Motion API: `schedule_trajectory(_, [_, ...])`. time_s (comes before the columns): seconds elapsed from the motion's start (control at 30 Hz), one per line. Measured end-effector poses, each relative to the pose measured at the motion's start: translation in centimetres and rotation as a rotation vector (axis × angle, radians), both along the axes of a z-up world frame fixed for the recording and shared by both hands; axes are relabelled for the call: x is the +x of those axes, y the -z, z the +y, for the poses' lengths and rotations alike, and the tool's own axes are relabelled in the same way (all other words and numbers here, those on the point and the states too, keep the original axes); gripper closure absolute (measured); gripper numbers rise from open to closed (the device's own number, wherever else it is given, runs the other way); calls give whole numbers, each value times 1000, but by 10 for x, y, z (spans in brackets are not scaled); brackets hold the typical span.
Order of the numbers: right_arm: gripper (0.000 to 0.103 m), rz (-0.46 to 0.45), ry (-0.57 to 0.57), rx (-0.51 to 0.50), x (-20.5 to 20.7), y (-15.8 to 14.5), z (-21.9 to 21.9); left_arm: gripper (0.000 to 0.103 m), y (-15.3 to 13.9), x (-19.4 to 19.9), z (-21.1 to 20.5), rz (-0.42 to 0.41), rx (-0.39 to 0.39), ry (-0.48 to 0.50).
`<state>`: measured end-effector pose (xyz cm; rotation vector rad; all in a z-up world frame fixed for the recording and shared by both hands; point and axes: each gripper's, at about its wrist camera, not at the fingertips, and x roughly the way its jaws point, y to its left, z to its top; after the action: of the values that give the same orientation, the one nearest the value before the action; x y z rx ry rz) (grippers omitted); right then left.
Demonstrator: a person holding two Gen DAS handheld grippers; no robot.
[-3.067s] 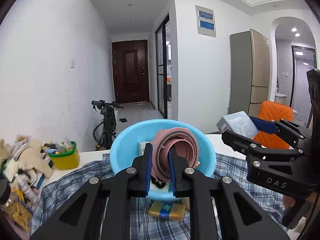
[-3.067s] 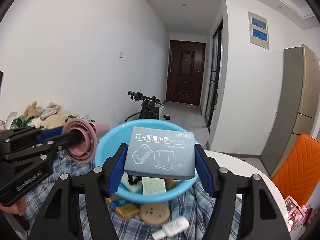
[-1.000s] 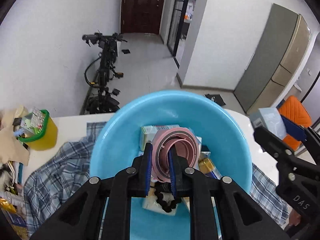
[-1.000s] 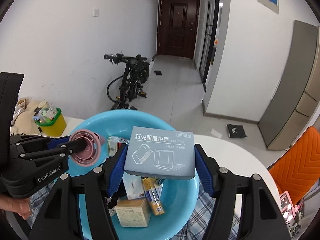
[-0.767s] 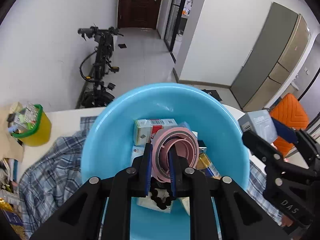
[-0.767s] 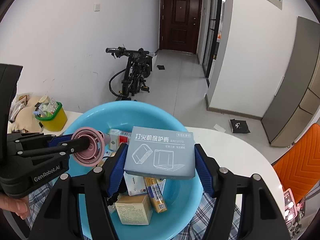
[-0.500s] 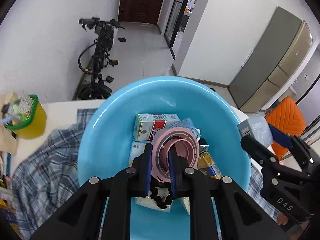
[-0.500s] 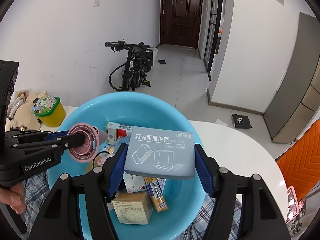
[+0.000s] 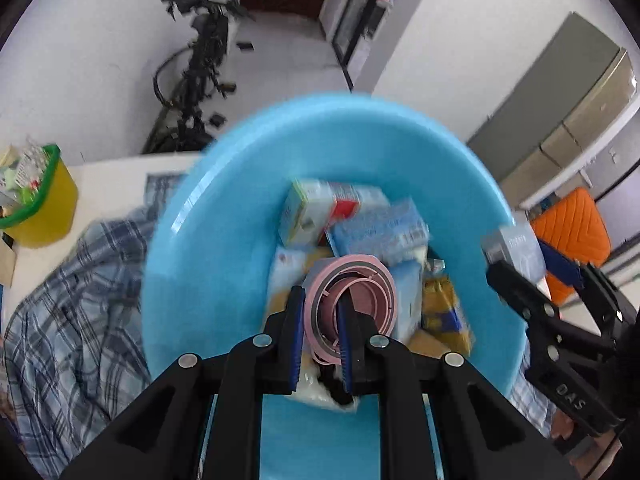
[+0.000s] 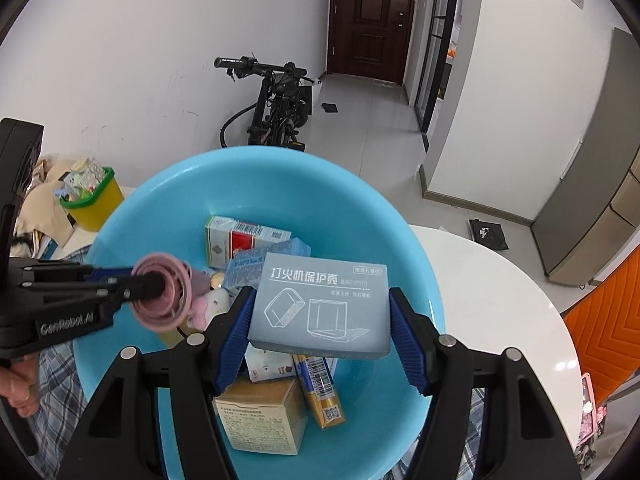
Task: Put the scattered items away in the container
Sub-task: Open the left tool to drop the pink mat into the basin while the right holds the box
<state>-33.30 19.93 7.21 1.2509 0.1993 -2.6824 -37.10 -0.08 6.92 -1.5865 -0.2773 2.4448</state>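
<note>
A light blue plastic basin [image 9: 224, 248] [image 10: 320, 192] sits on the table and holds several small boxes and packets. My left gripper [image 9: 320, 316] is shut on the rim of a pink collapsible cup [image 9: 352, 300], held over the basin's middle. In the right wrist view that left gripper [image 10: 154, 284] and the pink collapsible cup [image 10: 164, 296] come in from the left, above the basin's left half. My right gripper [image 10: 320, 320] is shut on a flat grey box [image 10: 324, 300] with printed characters, held over the basin. The left wrist view has the right gripper [image 9: 532, 268] at the basin's right rim.
A blue checked cloth [image 9: 64, 300] lies under the basin on a white round table [image 10: 500, 288]. A yellow tub with a green rim [image 9: 36, 200] [image 10: 92, 196] stands at the left. A bicycle [image 10: 276, 108] and an orange chair [image 9: 572, 232] stand beyond the table. A hand [image 10: 16, 388] grips the left tool.
Both grippers have come down toward the basin with their loads, and both views tilt further down. The basin now fills more of each view. Neither grip has changed.
</note>
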Motion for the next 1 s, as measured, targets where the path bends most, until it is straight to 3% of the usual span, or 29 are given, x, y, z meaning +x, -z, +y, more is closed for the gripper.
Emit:
schedule_trajectory(0.1, [40, 2, -2, 24, 1, 3, -1, 87, -9, 12, 5, -21, -4, 30])
schedule_trajectory(0.23, [40, -2, 11, 14, 3, 4, 4, 87, -29, 32, 7, -32, 53, 45])
schedule_trajectory(0.37, [40, -8, 4, 23, 12, 7, 3, 87, -35, 51, 15, -46, 9, 75])
schedule_trajectory(0.8, [40, -2, -8, 30, 37, 0, 6, 87, -1, 68, 28, -119, 22, 73])
schedule_trajectory(1.0, [40, -13, -17, 43, 37, 5, 4, 87, 11, 66, 34, -86, -15, 89])
